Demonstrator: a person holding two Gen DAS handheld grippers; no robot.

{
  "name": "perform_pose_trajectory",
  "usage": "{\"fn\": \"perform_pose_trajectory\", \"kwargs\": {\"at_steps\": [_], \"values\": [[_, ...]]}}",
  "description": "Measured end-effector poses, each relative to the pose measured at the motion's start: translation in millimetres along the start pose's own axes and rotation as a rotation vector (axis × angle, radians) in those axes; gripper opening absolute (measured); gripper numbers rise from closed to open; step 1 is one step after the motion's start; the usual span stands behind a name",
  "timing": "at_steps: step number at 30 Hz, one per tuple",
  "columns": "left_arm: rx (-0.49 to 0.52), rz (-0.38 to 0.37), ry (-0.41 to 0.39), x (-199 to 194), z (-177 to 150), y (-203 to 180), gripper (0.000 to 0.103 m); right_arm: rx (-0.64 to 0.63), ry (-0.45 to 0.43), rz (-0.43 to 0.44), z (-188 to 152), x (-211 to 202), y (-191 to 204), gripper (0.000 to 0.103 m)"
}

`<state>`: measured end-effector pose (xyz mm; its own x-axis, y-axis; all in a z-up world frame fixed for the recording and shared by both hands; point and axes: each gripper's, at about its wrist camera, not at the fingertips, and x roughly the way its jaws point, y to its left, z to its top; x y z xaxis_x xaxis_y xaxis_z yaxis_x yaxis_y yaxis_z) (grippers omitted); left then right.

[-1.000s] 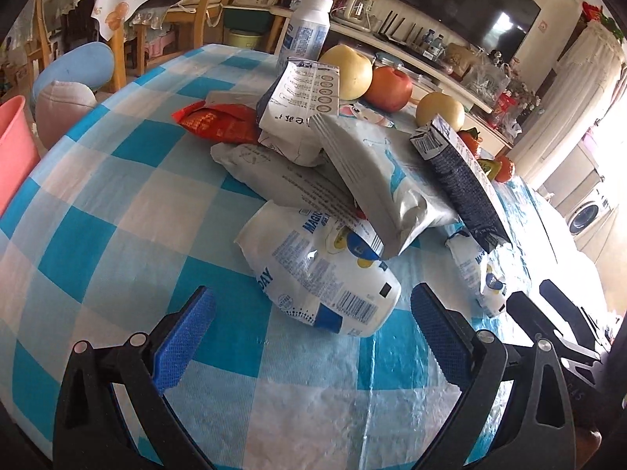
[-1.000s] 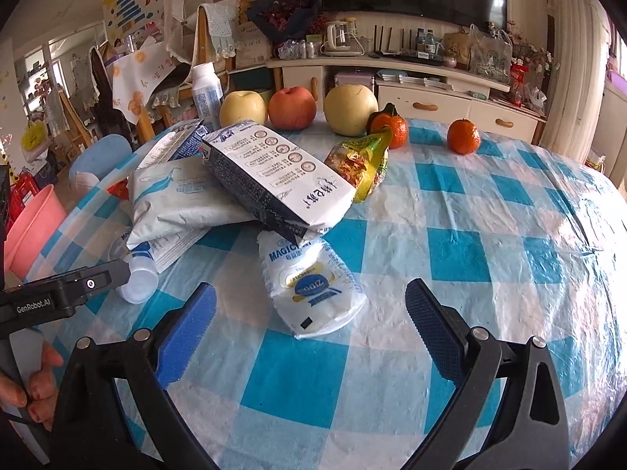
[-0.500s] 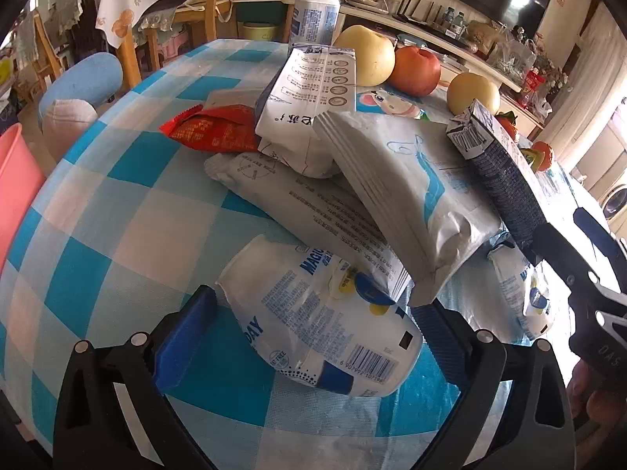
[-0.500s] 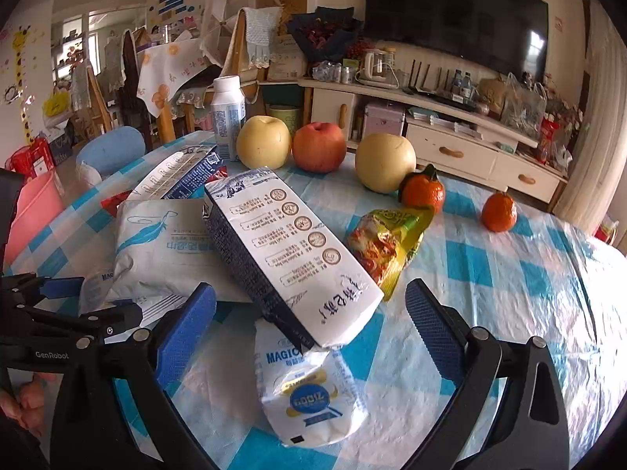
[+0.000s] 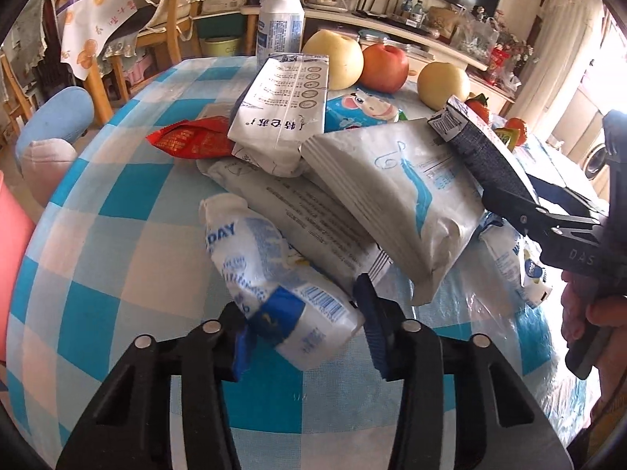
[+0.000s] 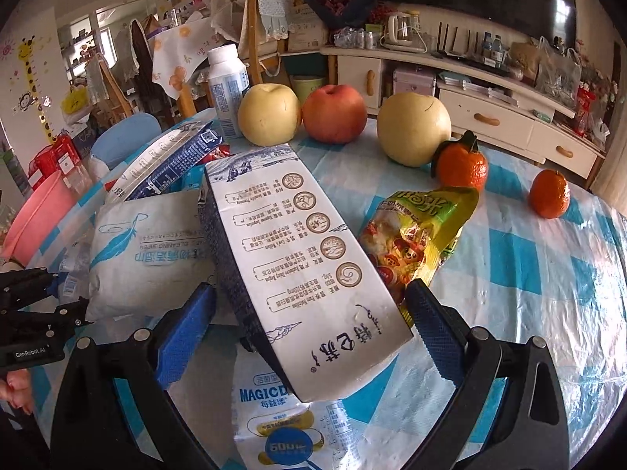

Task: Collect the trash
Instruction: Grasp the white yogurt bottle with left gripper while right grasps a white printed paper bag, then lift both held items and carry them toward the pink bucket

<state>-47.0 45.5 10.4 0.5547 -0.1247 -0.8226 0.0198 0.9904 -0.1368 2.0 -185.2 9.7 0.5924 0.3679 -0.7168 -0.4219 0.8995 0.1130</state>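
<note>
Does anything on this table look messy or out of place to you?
Yes. Empty packaging lies in a loose heap on the checked tablecloth: a tilted milk carton leans across a wipes pack, and a crumpled white pouch is squeezed in the left hand-held gripper. The fruit behind stands tidy.

Our left gripper (image 5: 305,329) has just closed onto the white-blue pouch (image 5: 274,278), now squeezed; our right gripper (image 6: 309,329) now straddles the milk carton (image 6: 305,274), jaws wide.
</note>
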Motion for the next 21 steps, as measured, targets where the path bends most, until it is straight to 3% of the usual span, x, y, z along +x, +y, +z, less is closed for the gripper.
{"fn": "perform_pose_trajectory", "kwargs": {"at_steps": [1, 3, 5, 12, 21], "values": [[0.000, -0.014, -0.006, -0.5, -1.6, 2.5, 0.046, 0.003, 0.004, 0.012, -1.4, -0.7, 1.4, 0.095], [0.005, -0.044, -0.013, -1.8, -3.3, 6.3, 0.046, 0.004, 0.007, 0.021, -1.3, -1.6, 4.0, 0.072], [0.008, -0.069, -0.013, -4.3, -4.6, 10.9, 0.045, 0.013, 0.018, 0.033, -1.9, -1.7, 5.8, 0.065], [-0.011, -0.130, -0.026, -9.8, -8.0, 32.6, 0.044, -0.026, 0.000, -0.043, -8.1, -10.6, 22.6, 0.063], [-0.040, -0.181, -0.059, -21.1, -5.6, 49.4, 0.044, 0.033, -0.080, -0.129, -13.6, -36.7, 33.6, 0.062]]}}
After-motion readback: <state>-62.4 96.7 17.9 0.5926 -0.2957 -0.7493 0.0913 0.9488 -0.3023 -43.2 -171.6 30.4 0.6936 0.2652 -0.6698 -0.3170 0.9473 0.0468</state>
